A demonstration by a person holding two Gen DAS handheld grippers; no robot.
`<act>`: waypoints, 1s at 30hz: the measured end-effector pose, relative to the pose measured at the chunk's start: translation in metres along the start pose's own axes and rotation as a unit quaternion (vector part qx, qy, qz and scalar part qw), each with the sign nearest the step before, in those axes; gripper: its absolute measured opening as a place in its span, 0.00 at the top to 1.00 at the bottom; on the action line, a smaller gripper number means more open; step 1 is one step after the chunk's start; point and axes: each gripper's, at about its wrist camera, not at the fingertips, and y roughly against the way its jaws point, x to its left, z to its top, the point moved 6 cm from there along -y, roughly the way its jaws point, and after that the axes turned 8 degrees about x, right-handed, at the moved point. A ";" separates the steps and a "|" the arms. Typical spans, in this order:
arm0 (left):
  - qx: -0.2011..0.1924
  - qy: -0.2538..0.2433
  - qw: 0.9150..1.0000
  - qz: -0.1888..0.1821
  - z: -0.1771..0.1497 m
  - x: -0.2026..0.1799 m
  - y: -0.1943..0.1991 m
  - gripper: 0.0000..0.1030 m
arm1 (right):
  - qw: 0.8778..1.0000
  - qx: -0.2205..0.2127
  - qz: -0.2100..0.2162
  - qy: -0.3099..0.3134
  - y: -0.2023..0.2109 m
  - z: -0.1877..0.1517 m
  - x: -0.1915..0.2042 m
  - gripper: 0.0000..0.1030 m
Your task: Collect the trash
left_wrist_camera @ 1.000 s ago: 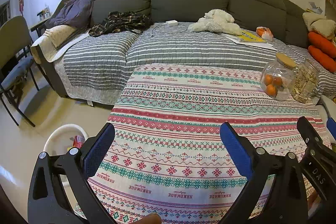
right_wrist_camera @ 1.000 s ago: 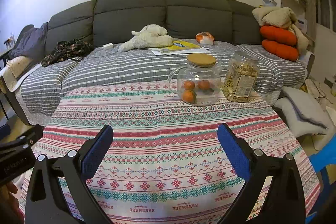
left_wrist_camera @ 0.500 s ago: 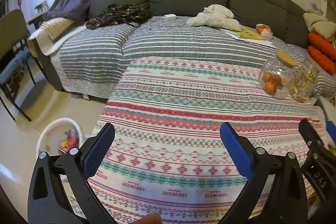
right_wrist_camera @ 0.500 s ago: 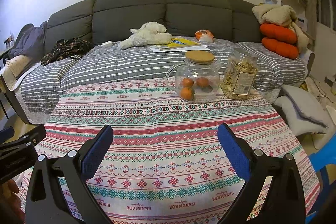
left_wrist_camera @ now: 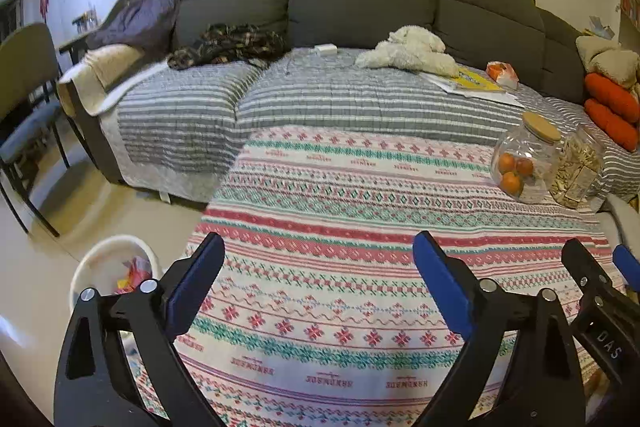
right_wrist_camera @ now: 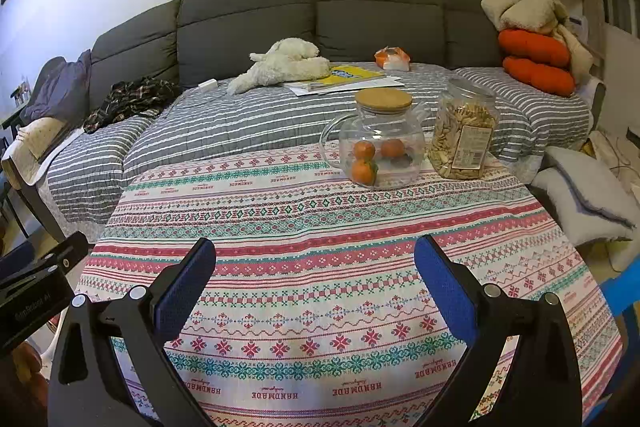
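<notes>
A white trash bin [left_wrist_camera: 100, 263] stands on the floor left of the table, with colourful wrappers [left_wrist_camera: 134, 273] inside. My left gripper [left_wrist_camera: 318, 279] is open and empty over the near part of the patterned tablecloth [left_wrist_camera: 340, 211]. My right gripper [right_wrist_camera: 314, 281] is open and empty over the same cloth [right_wrist_camera: 320, 227]. An orange and white wrapper [left_wrist_camera: 502, 74] lies on the sofa's striped cover; it also shows in the right wrist view [right_wrist_camera: 393, 58]. The right gripper's body [left_wrist_camera: 600, 307] shows at the left view's right edge.
A glass jar with oranges [right_wrist_camera: 380, 147] and a jar of snacks [right_wrist_camera: 464, 135] stand at the table's far right. The grey sofa [left_wrist_camera: 360, 7] holds a white plush toy [left_wrist_camera: 408, 51], papers [left_wrist_camera: 472, 83], clothes [left_wrist_camera: 228, 45] and orange cushions [right_wrist_camera: 536, 59]. A chair [left_wrist_camera: 24, 99] stands at left.
Both grippers have drifted slightly over the table and stay open. The left view has shifted so the bin sits a little further right and its wrappers show more.
</notes>
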 end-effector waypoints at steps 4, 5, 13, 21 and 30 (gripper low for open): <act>-0.013 -0.008 1.000 0.001 0.002 -0.003 0.005 0.15 | 1.000 -0.002 -0.002 0.001 0.001 0.001 0.000 0.06; -0.014 -0.011 1.000 0.000 0.002 -0.005 0.006 0.15 | 1.000 -0.002 -0.002 0.001 0.001 0.001 0.000 0.06; -0.019 -0.028 0.999 0.004 0.001 -0.014 0.011 0.07 | 1.000 -0.013 -0.006 0.000 0.005 0.003 0.000 0.06; -0.016 -0.028 0.999 0.008 0.001 -0.013 0.010 0.07 | 1.000 -0.022 -0.012 0.007 0.007 0.005 0.002 0.06; -0.011 -0.025 1.000 0.003 0.001 -0.011 0.009 0.07 | 1.000 -0.024 -0.012 0.008 0.008 0.005 0.002 0.06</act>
